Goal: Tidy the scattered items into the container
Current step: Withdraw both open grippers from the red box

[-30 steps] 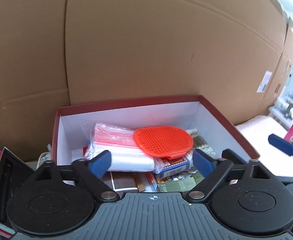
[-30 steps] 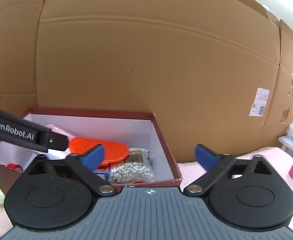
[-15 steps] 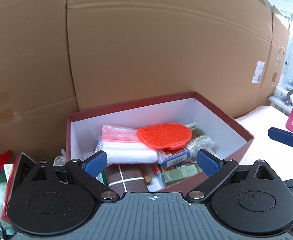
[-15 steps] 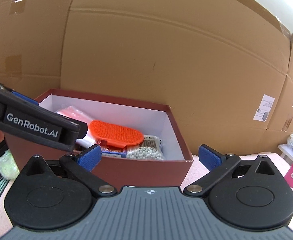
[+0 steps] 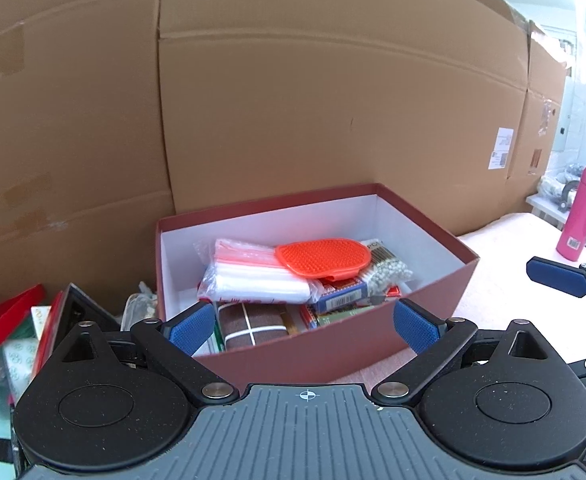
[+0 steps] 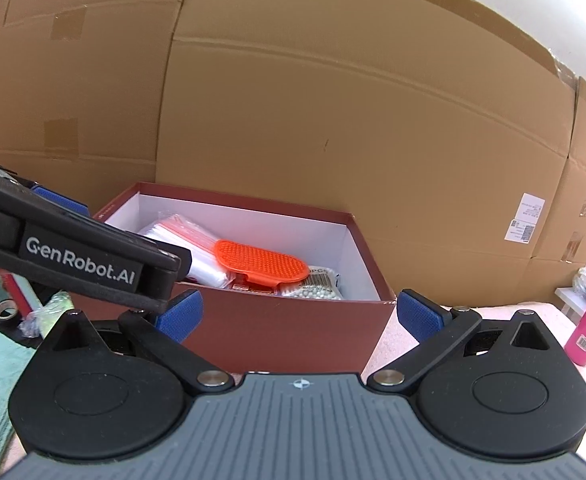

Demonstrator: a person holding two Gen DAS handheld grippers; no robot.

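Dark-red cardboard box with white lining [image 5: 433, 280], open-topped, on the pale pink surface [image 5: 505, 276] against a wall of brown corrugated cartons [image 5: 333, 100]. Contents: orange oval rubber bristle brush [image 5: 323, 255] uppermost, resting on a clear zip bag with red seal strips [image 5: 253, 276]; bag of cotton swabs [image 5: 387, 266] beside it; small printed packets beneath. Left gripper [image 5: 305, 322]: blue pads spread wide, empty, before the box. Right gripper [image 6: 299, 314]: likewise spread, empty. Pink cylindrical bottle [image 5: 581, 212] stands well apart, right.

Open maroon box [image 5: 433, 280] with white inside, orange bristled mitt [image 5: 323, 258] atop packets [image 5: 253, 280]
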